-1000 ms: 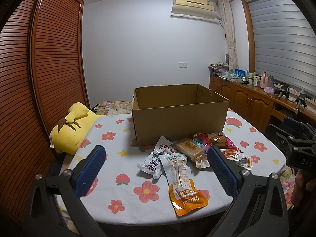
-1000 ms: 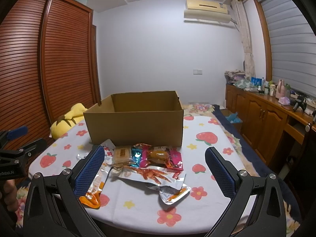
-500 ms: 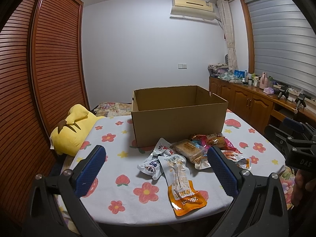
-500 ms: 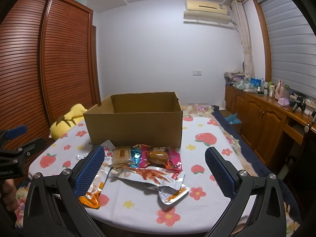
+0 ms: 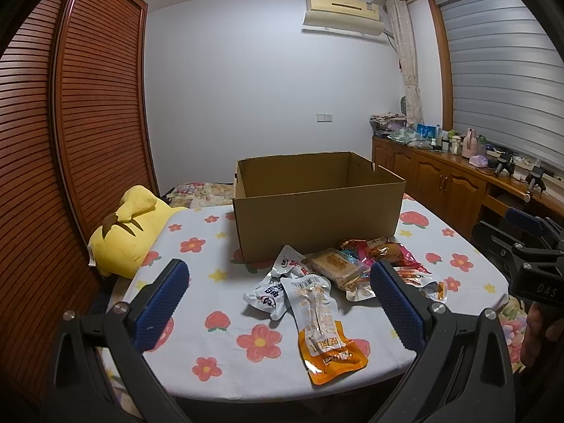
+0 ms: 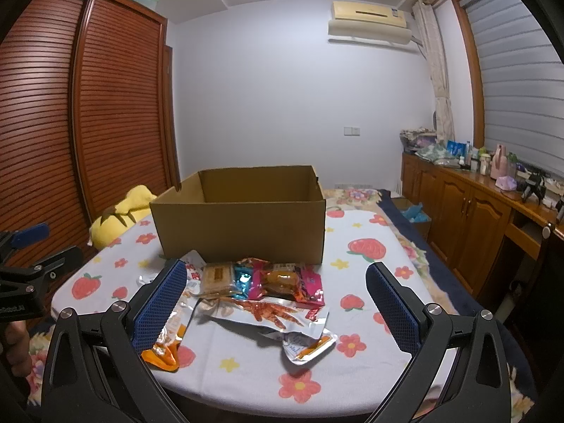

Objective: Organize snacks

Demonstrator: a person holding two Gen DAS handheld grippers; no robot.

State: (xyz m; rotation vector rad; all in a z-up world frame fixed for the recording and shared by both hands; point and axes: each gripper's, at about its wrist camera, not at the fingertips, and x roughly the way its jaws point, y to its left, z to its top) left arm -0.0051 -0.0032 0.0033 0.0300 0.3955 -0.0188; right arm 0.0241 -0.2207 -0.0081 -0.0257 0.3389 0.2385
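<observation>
An open cardboard box (image 5: 317, 208) stands upright on a worktop (image 5: 225, 363) covered with a flower-and-strawberry cloth. The snacks lie in a loose heap just in front of the box, on the side nearer the cameras. Nearest the front edge is a long clear packet with an orange end (image 5: 322, 324). Touching its left side is a crumpled white packet (image 5: 269, 292), and another white packet (image 5: 289, 264) sits between that and the box. A square cake packet (image 5: 333, 264) and a red and gold packet (image 5: 384, 252) lie closest to the box wall. In front of those is a clear packet with red pieces (image 6: 268, 315).

The left gripper (image 5: 278, 310) hovers short of the heap, fingers spread wide and holding nothing. The right gripper (image 6: 276, 306) does likewise, fingers wide apart and empty. A yellow plush (image 5: 127, 229) rests left of the box at the worktop's edge.
</observation>
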